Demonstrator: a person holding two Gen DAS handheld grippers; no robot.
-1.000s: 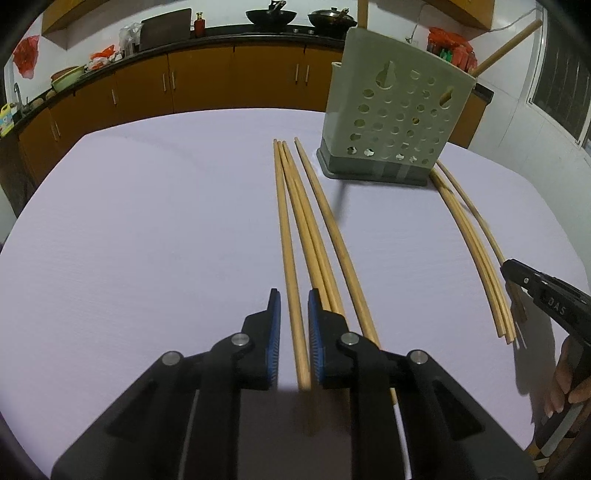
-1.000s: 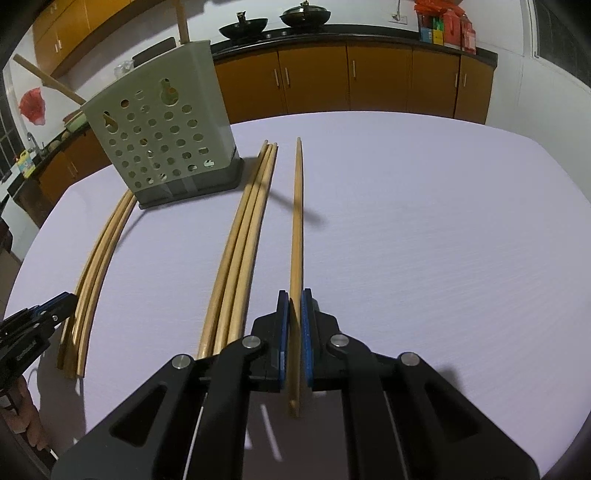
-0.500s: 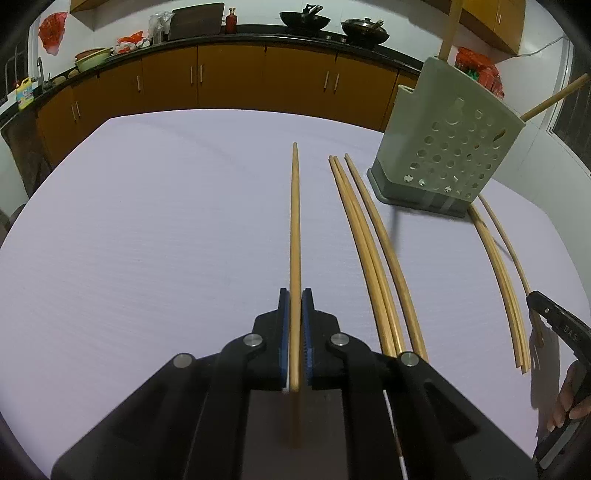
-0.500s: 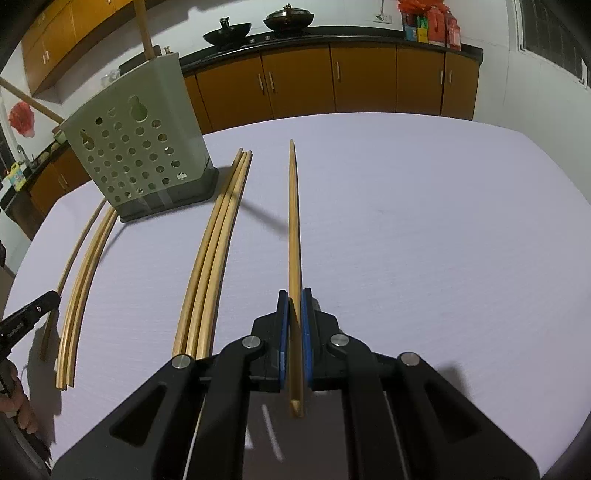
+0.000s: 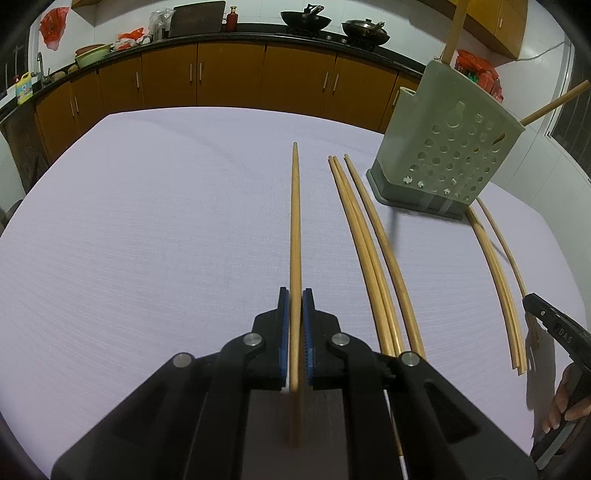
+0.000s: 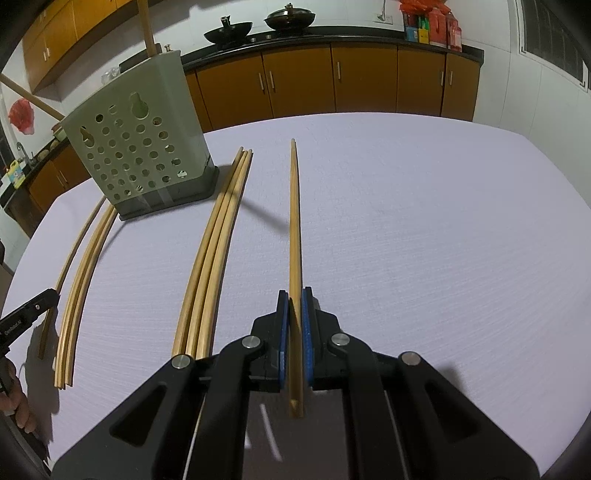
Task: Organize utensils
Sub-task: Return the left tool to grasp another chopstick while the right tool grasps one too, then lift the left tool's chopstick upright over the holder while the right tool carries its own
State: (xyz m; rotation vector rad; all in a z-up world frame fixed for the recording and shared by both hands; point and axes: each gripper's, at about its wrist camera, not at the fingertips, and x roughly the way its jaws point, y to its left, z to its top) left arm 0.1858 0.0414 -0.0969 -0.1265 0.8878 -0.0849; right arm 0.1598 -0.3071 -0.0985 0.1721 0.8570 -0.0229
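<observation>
My left gripper [image 5: 295,295] is shut on a long wooden chopstick [image 5: 295,221] held above the white table. My right gripper [image 6: 294,295] is shut on another chopstick [image 6: 294,221], also lifted. A grey-green perforated utensil holder [image 5: 447,147] stands at the back with two chopsticks sticking out of it; it also shows in the right wrist view [image 6: 140,147]. Three chopsticks [image 5: 373,258] lie on the table beside the holder, and a further bundle [image 5: 498,266] lies past it. The same groups show in the right wrist view [image 6: 214,251] [image 6: 81,266].
The white table [image 5: 147,221] fills both views. Kitchen cabinets [image 5: 229,81] and a counter with woks [image 5: 303,18] run along the back wall. The other gripper's tip shows at each view's edge [image 5: 554,328] [image 6: 26,317].
My left gripper closed on a chopstick and lifted it away from the group of three. My right gripper kept its chopstick and rose slightly.
</observation>
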